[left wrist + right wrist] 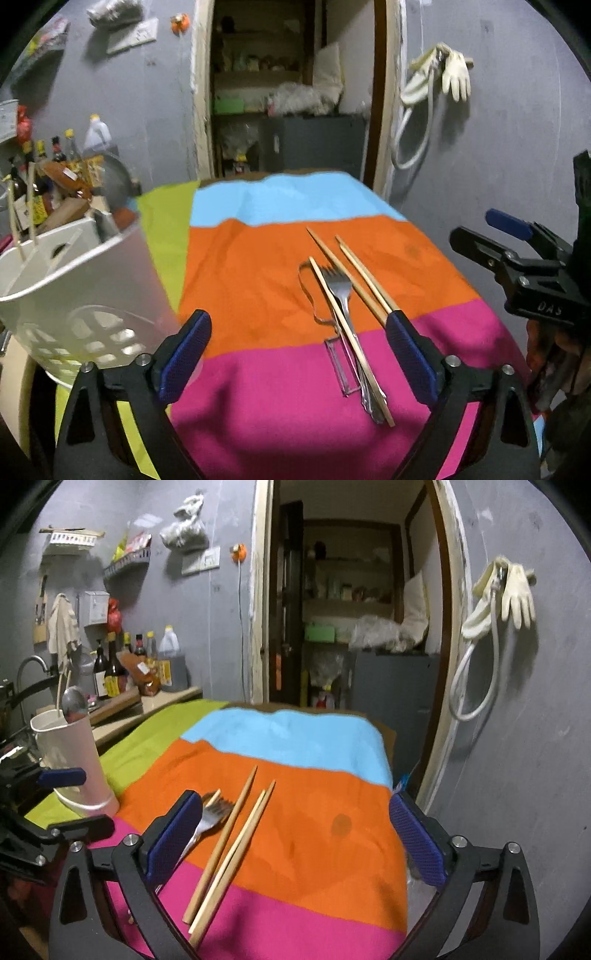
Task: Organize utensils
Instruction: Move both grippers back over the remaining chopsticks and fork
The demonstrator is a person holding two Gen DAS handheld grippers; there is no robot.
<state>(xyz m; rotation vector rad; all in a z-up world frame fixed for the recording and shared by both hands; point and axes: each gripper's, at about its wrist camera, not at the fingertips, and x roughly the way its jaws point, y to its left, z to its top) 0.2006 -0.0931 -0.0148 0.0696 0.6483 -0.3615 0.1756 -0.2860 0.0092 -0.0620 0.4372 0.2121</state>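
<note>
Utensils (345, 314) unmarked — right hand-held gripper (480, 236) reads "DAS".

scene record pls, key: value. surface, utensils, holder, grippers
surface: striped cloth, blue, orange, pink and green bands
utensils on cloth: fork, three loose chopsticks, wire tool under the fork
holder: white utensil holder at cloth's left edge; chopsticks and a spoon stand in it
left gripper: open, empty
right gripper: open, empty
</note>
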